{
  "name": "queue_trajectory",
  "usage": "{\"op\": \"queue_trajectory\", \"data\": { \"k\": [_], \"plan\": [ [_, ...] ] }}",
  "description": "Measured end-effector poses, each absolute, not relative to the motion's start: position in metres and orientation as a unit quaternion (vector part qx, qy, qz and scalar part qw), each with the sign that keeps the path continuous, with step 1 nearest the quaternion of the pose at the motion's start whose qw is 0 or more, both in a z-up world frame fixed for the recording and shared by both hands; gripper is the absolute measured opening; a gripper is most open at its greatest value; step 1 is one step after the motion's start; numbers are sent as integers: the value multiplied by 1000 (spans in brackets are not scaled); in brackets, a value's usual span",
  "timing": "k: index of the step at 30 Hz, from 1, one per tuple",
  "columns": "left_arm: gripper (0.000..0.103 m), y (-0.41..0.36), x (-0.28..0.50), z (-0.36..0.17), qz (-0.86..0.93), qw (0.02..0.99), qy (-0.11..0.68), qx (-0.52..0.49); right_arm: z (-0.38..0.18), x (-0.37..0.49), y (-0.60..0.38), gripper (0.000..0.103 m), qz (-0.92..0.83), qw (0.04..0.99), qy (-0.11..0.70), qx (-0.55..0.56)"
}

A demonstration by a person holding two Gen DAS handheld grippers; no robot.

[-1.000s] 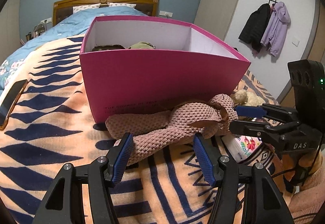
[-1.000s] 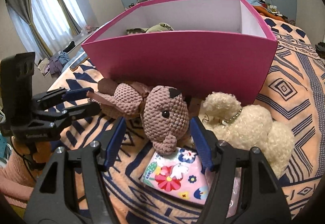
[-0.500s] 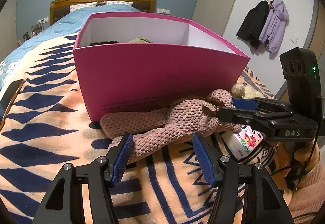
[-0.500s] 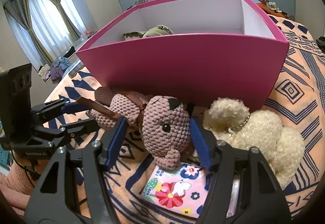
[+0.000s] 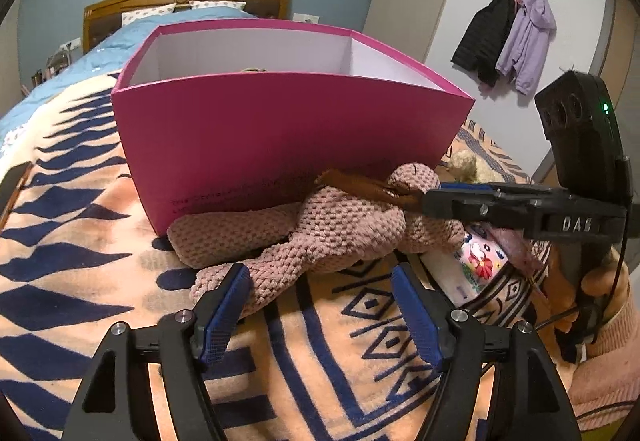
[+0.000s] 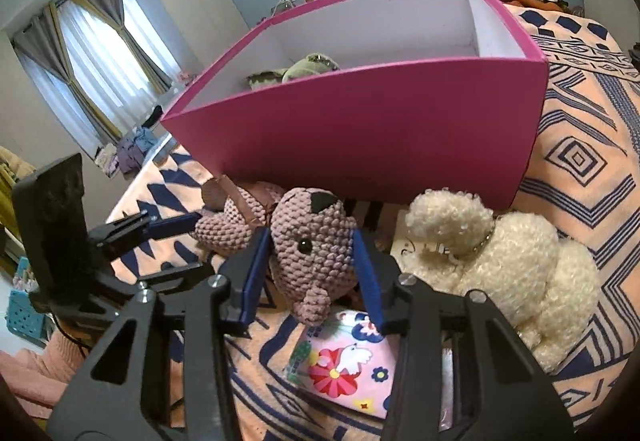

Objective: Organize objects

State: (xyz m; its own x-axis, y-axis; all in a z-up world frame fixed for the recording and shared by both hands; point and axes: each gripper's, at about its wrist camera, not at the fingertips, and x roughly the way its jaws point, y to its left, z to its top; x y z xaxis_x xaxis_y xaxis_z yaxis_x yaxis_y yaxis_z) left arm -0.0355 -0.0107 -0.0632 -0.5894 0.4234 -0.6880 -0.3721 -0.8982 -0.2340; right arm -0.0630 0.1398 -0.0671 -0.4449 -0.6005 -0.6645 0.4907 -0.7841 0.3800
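cream plush dog (image 6: 508, 265) and floral packet (image 6: 344, 361) crowd the knitted toy (image 6: 316, 253).

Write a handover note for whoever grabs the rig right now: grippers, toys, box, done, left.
Right gripper: jaws closing around the knitted pink toy's head, pads at its sides.
Left gripper: jaws opening, one pad beside the toy's leg, no grip.
Pink box on the bed, open; a green plush already inside.
Left: the knitted pink toy, cream fluffy dog and floral packet, all lying in front of the box.
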Motion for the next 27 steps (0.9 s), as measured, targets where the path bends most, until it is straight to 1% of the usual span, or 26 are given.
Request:
{"op": "queue_trajectory", "data": {
  "k": [3, 6, 8, 10, 12, 21, 27],
  "plan": [
    [73, -14, -43, -65, 887, 229, -51, -399, -67, -62, 135, 51, -852, 315, -51, 415],
    [68, -13, -46, -66, 885, 227, -52, -403, -69, -61, 128, 57, -855, 312, -32, 414],
    [65, -12, -47, -68, 883, 232, -53, -405, -70, -60, 124, 57, -858, 309, -20, 410],
    [59, -11, -48, -68, 878, 242, -58, -408, -71, -59, 124, 51, -860, 307, -11, 407],
    [53, -9, -49, -68, 872, 259, -68, -410, -72, -60, 127, 50, -858, 310, -20, 408],
    [51, -10, -46, -61, 873, 262, -92, -400, -67, -56, 136, 48, -852, 328, -43, 405],
    [51, -9, -33, -46, 883, 260, -81, -383, -54, -45, 137, 48, -851, 349, -38, 391]
  ]
}}
